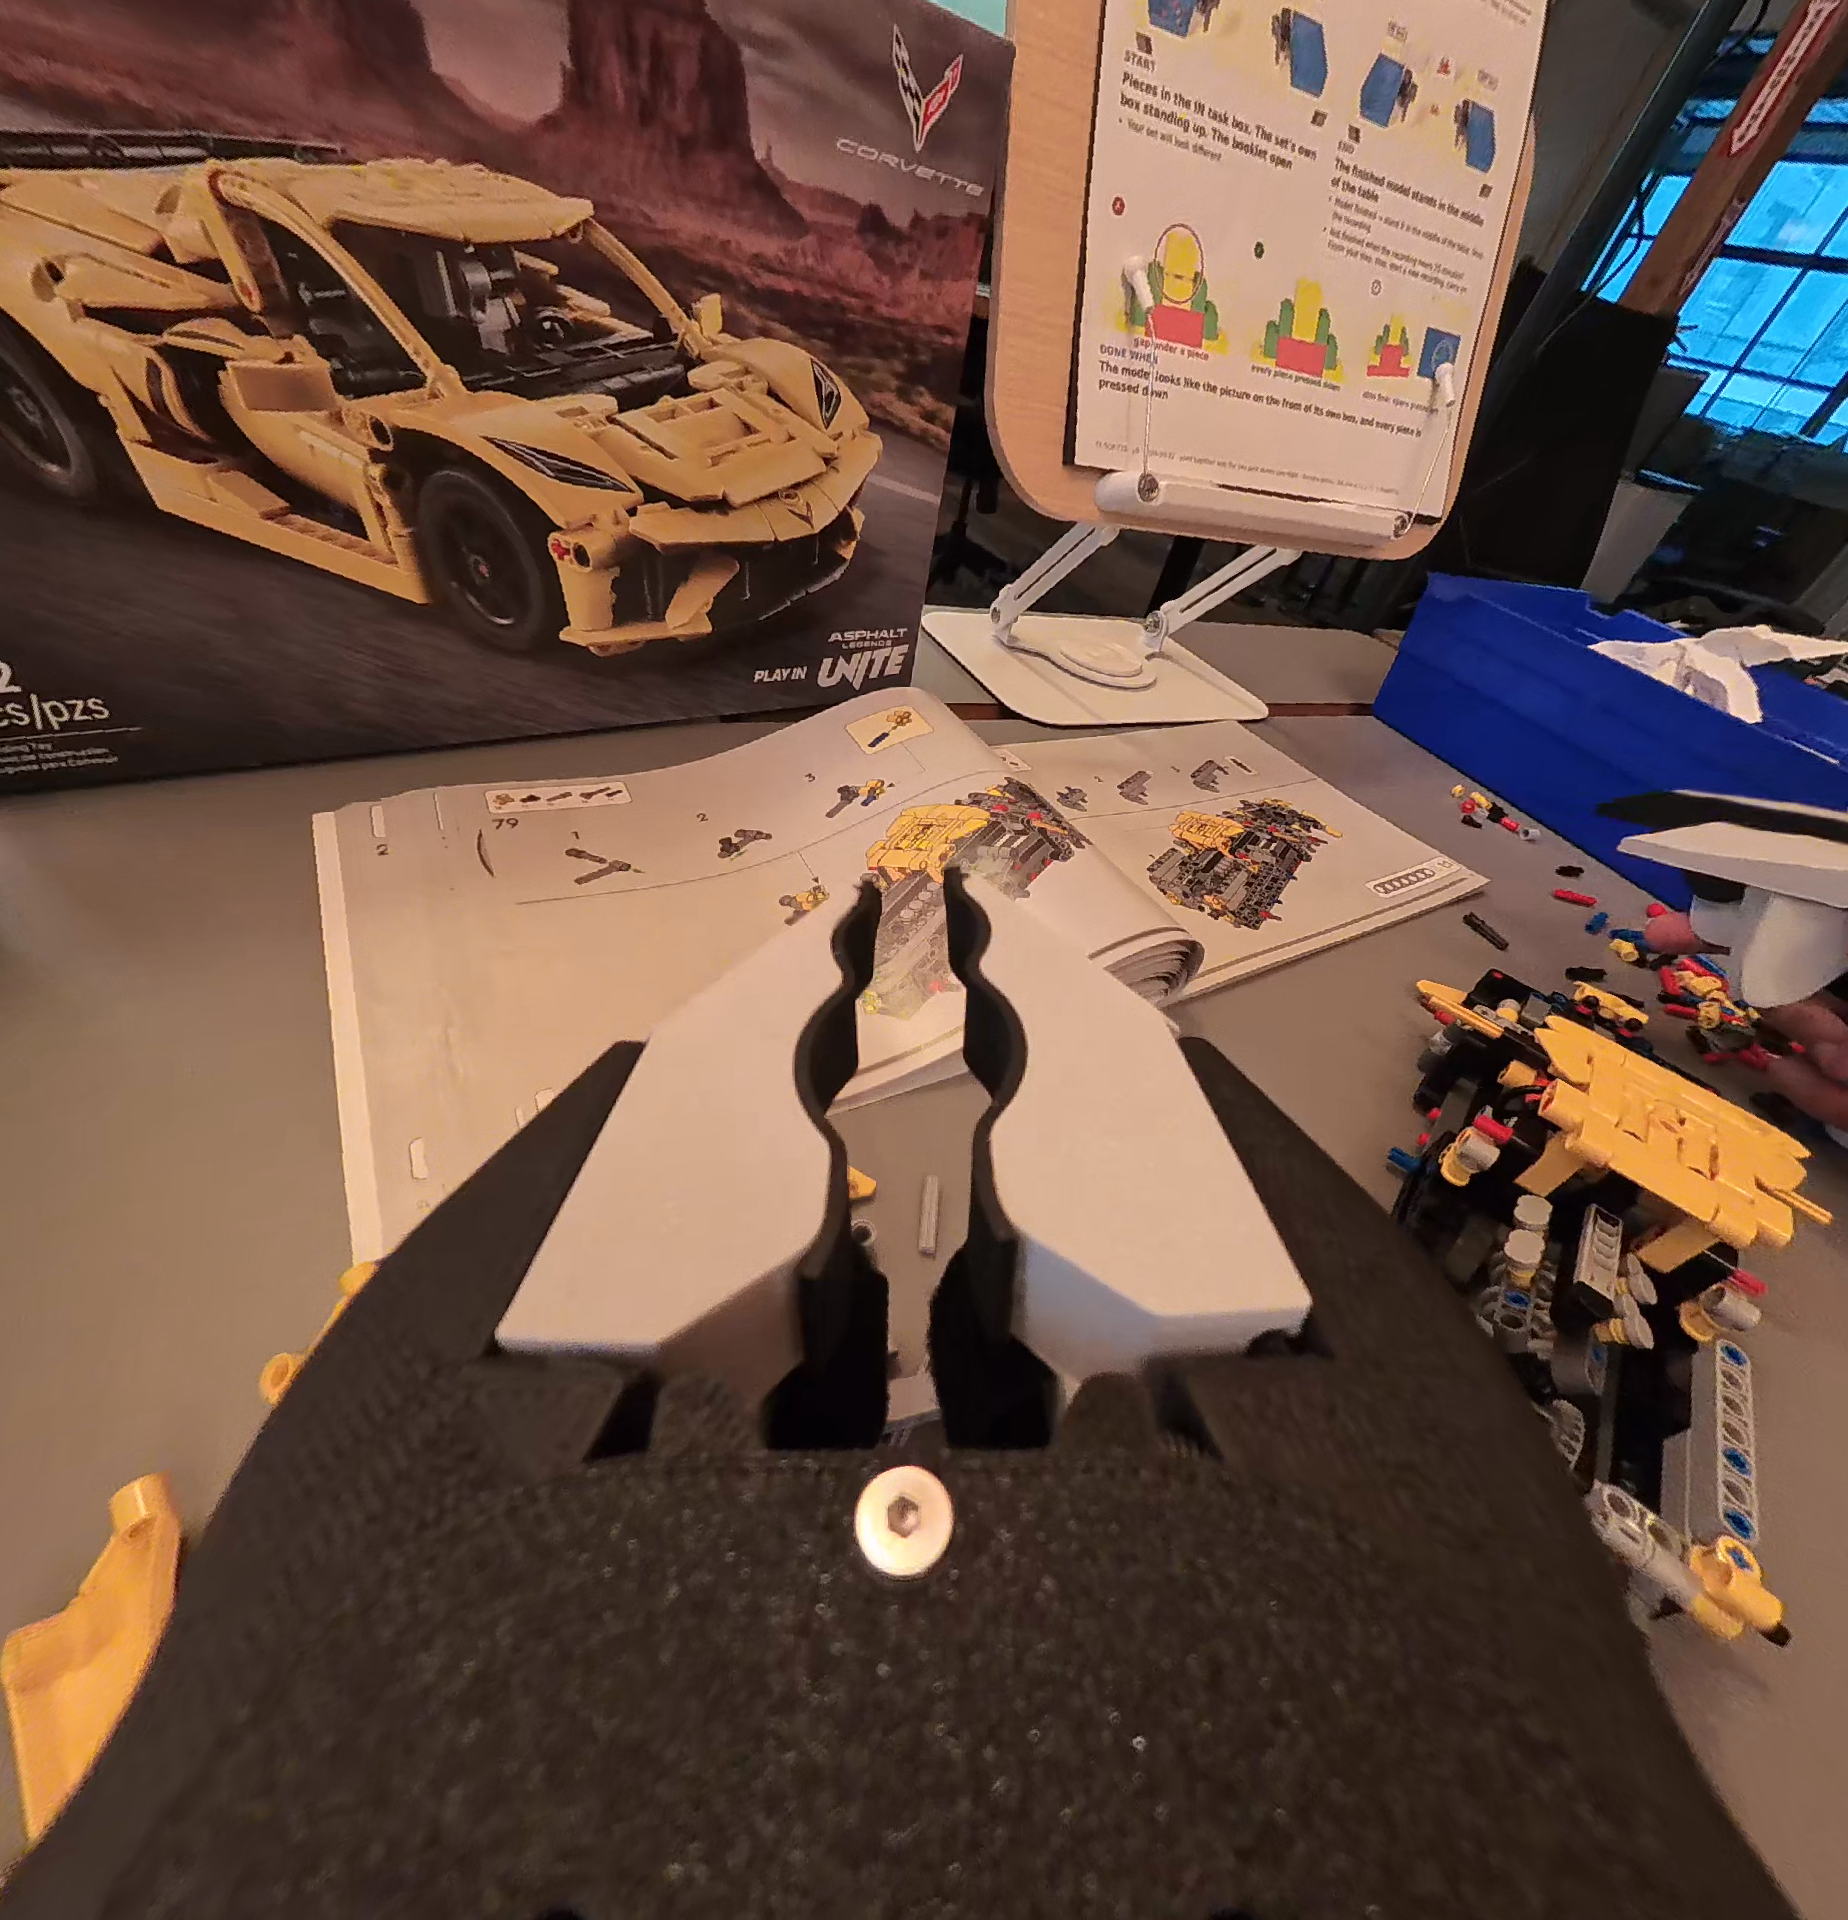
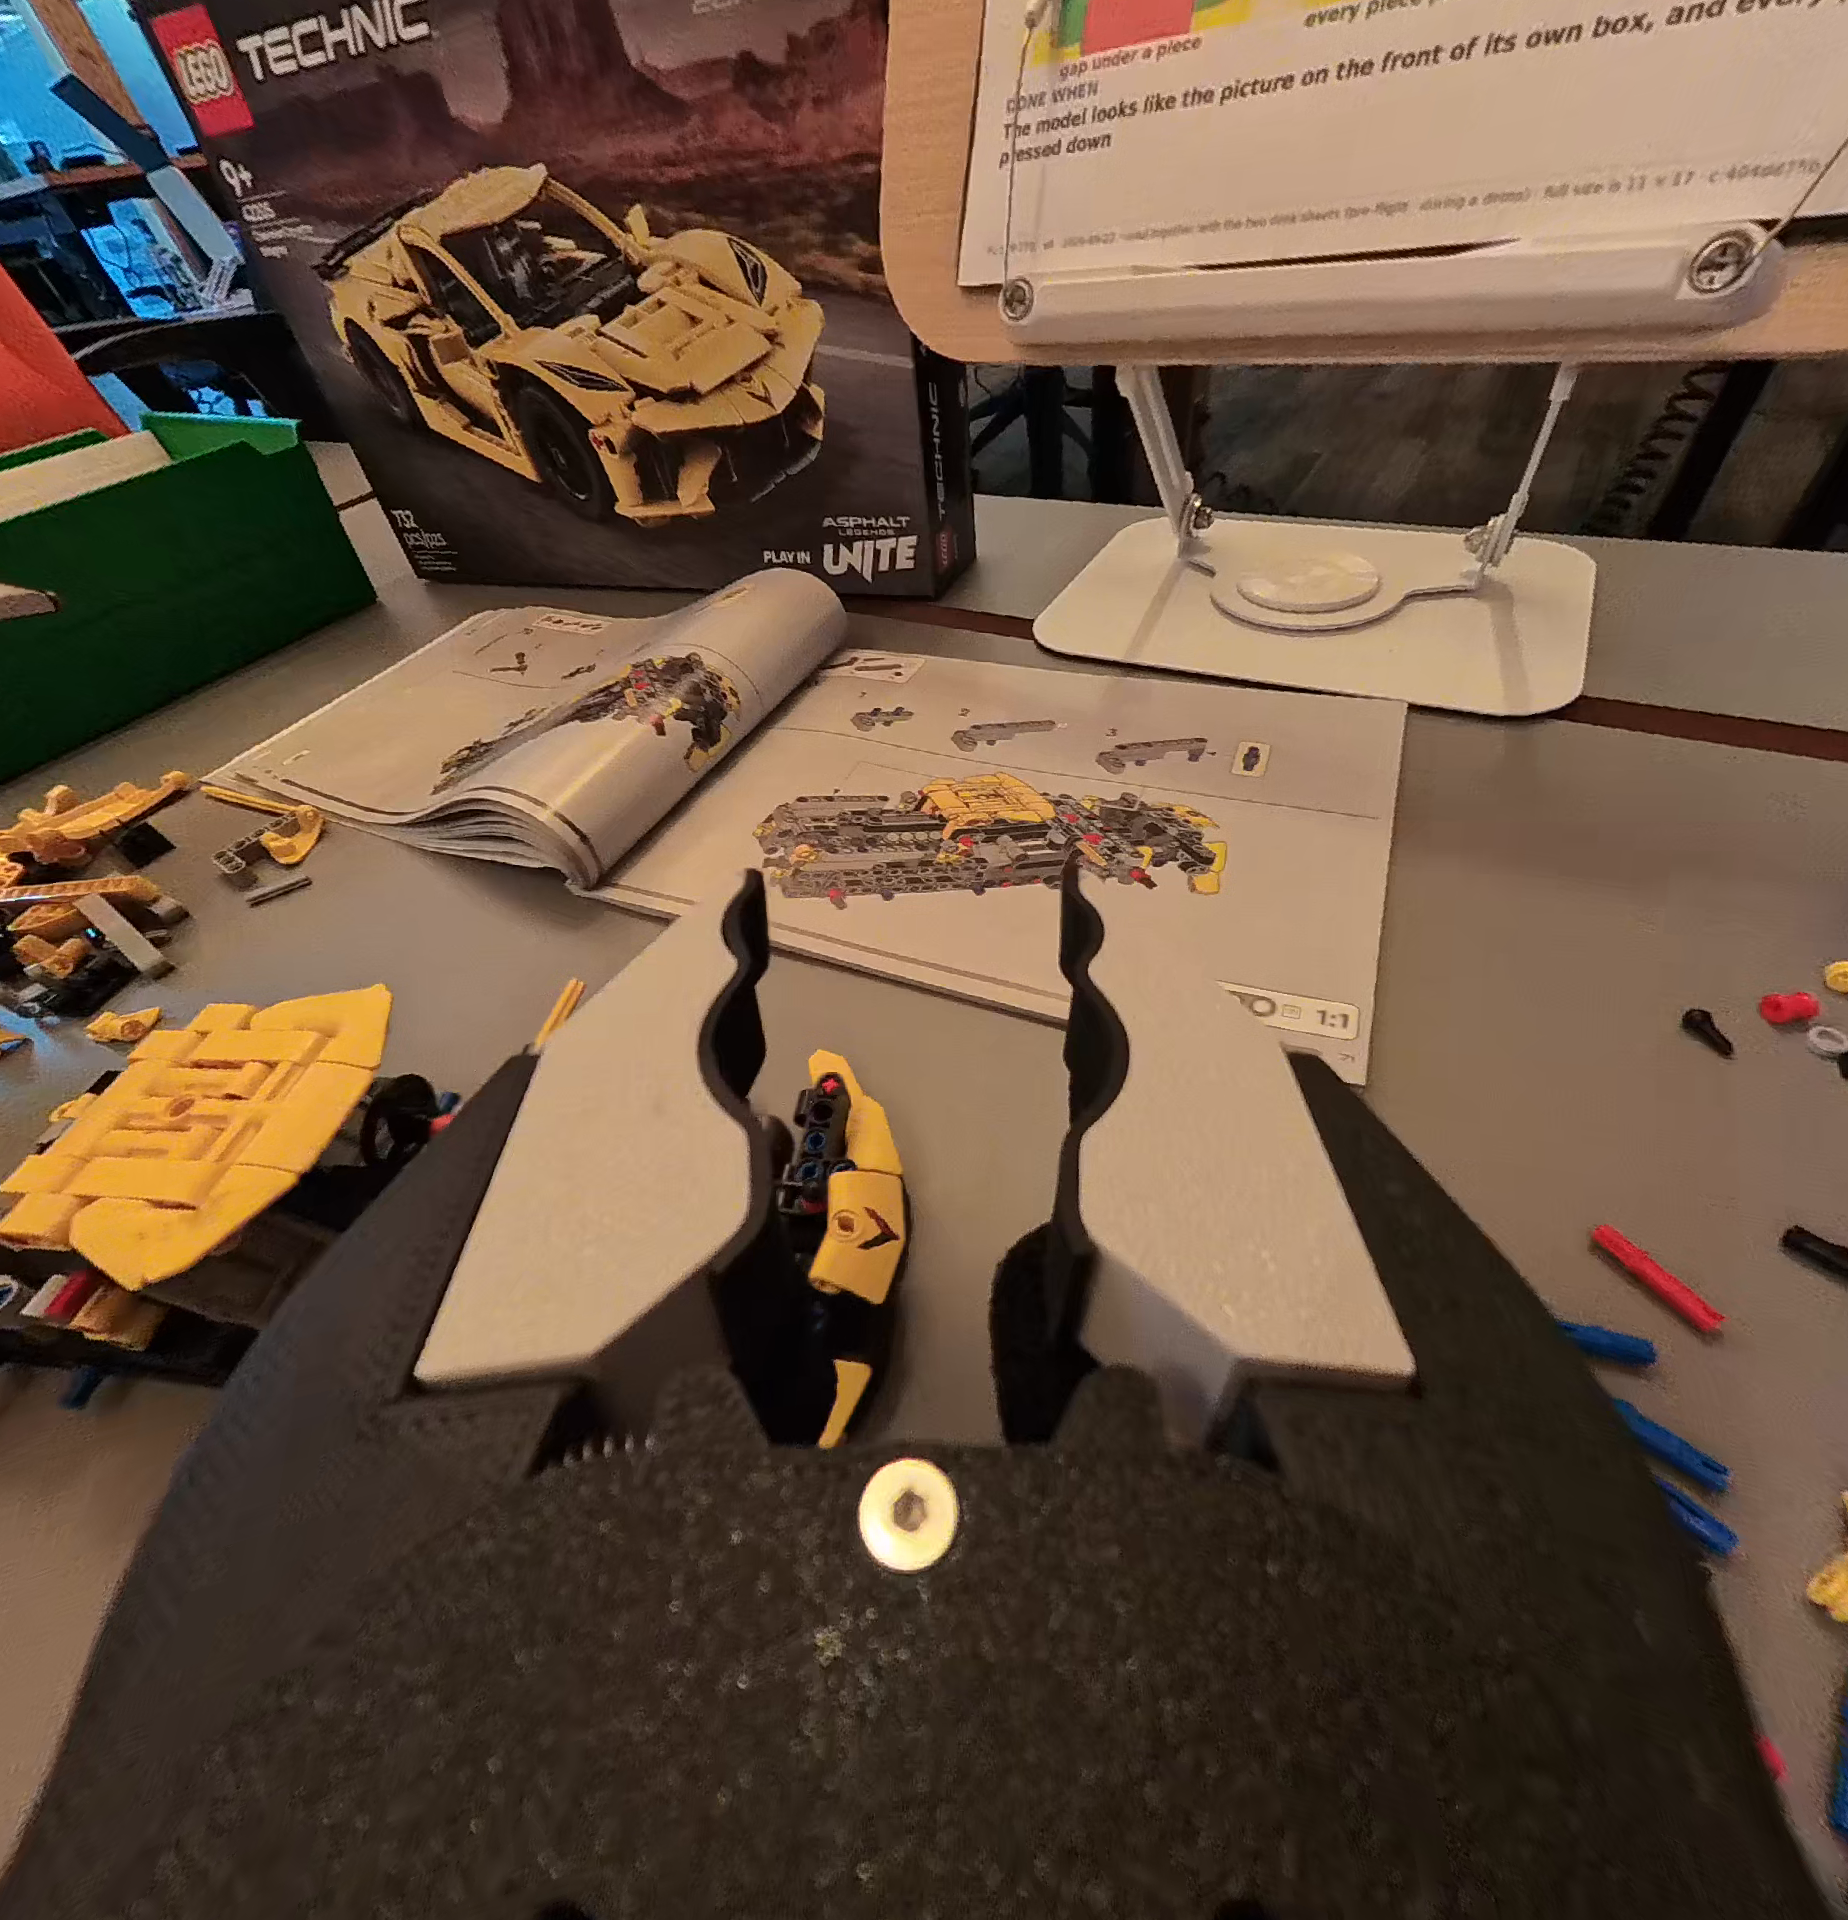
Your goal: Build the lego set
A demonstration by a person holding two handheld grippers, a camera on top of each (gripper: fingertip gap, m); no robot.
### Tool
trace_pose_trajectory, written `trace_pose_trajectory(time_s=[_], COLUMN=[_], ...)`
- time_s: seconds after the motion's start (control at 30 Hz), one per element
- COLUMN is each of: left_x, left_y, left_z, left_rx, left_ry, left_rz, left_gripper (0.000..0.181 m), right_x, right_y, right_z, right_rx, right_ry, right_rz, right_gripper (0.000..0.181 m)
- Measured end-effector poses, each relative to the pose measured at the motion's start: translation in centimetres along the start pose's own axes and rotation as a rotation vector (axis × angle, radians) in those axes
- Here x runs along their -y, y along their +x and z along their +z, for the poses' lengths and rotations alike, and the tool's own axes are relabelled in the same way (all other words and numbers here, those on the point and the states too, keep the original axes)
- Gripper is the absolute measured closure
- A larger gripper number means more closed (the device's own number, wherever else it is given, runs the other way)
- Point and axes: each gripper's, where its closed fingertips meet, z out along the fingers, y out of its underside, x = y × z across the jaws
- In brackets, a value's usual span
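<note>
left tongs [image 1: 912, 894]: nearly closed, nothing gripped, held over open booklet [image 1: 629, 935] | right tongs [image 2: 909, 914]: spread wide, small yellow-black subassembly [image 2: 847, 1184] seen between them on desk [image 2: 1522, 1091], contact unclear | main model [image 1: 1606, 1174]: right of left tongs

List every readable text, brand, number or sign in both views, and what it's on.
I don't transcribe writing from pictures, so this lists what bears it.
Set box: brand marks, logos, a piece count and an age mark.
Printed sheet on the stand: headings and sentences.
Open instruction booklet: step and page numbers, small.
</note>
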Motion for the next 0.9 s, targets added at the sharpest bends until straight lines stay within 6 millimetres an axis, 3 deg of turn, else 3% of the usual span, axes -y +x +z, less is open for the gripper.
trace_pose_trajectory(time_s=[0.53, 0.9], left_x=[-0.5, -0.8], left_y=[0.1, -0.3], left_z=[-0.2, -0.3], left_rx=[-0.004, -0.028], left_ry=[-0.013, -0.014], left_rz=[-0.021, -0.128], left_gripper=[0.168, 0.168], right_x=[0.8, 1.0], right_y=[-1.9, -2.2], right_z=[-0.5, -0.5], right_rx=[0.066, 0.092], right_ry=[0.021, 0.021], right_rz=[0.037, 0.086], right_gripper=[0.126, 0.126])
